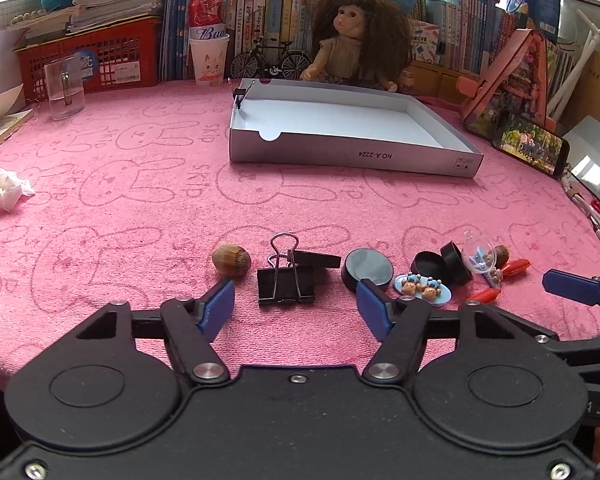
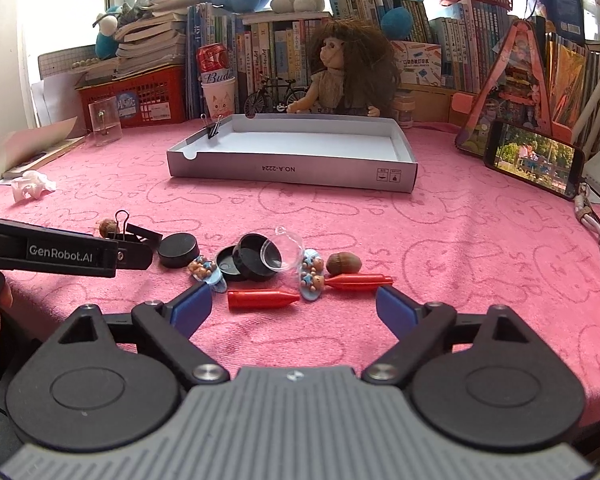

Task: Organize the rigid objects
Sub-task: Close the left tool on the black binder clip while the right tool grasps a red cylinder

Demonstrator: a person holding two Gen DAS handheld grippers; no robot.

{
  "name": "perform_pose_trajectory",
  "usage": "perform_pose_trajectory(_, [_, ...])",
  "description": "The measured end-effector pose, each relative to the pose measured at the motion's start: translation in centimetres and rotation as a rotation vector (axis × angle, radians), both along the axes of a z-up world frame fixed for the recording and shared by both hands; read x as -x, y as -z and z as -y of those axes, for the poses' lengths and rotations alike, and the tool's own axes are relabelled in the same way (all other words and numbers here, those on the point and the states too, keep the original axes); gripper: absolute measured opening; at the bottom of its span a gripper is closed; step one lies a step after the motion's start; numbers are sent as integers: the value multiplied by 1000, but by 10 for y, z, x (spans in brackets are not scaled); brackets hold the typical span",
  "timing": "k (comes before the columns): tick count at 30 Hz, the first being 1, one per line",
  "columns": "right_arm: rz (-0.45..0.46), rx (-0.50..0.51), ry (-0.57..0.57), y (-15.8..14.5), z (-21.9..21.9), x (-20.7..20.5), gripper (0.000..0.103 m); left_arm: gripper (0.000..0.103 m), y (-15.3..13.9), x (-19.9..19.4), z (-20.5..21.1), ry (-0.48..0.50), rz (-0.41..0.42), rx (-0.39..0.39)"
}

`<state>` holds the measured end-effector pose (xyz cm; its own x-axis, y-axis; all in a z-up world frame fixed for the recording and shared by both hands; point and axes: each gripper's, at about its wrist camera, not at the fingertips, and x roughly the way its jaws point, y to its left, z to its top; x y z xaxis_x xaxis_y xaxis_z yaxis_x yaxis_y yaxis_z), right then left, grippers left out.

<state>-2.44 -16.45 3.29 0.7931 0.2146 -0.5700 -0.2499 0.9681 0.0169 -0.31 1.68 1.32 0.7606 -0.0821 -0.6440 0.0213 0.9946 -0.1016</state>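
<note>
A wide band of bare pink cloth [image 1: 140, 200] lies open between the near row of small things and the grey box [image 1: 340, 148] at the far middle of the counter. The box is open-topped, with one small clip [image 1: 239, 96] on its far-left rim.

The left gripper [image 1: 296, 300] hovers low over the near edge, its fingers apart with nothing between the pads; a black binder clip [image 1: 286, 284] lies just beyond them, a brown nut [image 1: 231, 260] to its left and a black lid [image 1: 367, 268] to its right. The right gripper [image 2: 294, 306] has its fingers spread wide and empty, with a red peg [image 2: 262, 299] lying just past them.

The right view shows more clearly the cluster farther right: an open black jar [image 2: 256, 258], a clear dome [image 2: 286, 248], two bear charms [image 2: 312, 276], a second nut [image 2: 342, 263] and a second red peg [image 2: 358, 281]. It also shows the left gripper's arm reaching in from the left. At the right edge a phone [image 2: 534, 160] leans upright; at the left, crumpled tissue [image 1: 2, 192] and a glass [image 1: 65, 88].
</note>
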Motion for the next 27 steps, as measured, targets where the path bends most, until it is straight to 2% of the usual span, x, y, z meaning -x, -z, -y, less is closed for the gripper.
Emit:
perform_pose_trajectory(3, [-7,-3,-13,2,-5,-1,89,50,1,-2,1,-15,-1,-6])
perform_pose_trajectory(10, [-22,-3,-43,5,-17,-3,72,48,3,-8,2,-38,8,-23])
perform_pose_trajectory(16, [-34,-11,-28,7,-19,-7,70,48,5,-11,7,-41,14,-42])
perform_pose_trajectory(19, [-31,-16,-19,7,-18,-8,70,43,6,-10,8,-46,21,-54])
perform_pose_trajectory(21, [-30,-16,-20,7,-18,-9,64,36,7,-9,8,-47,25,-65])
perform_pose_trajectory(23, [-30,-15,-19,7,-18,-9,54,30,7,-9,8,-45,29,-66])
perform_pose_trajectory(25, [-29,-14,-19,7,-18,-9,50,30,6,-8,8,-46,30,-63])
perform_pose_trajectory(27, [-28,-16,-19,7,-18,-9,50,30,6,-8,8,-44,31,-65])
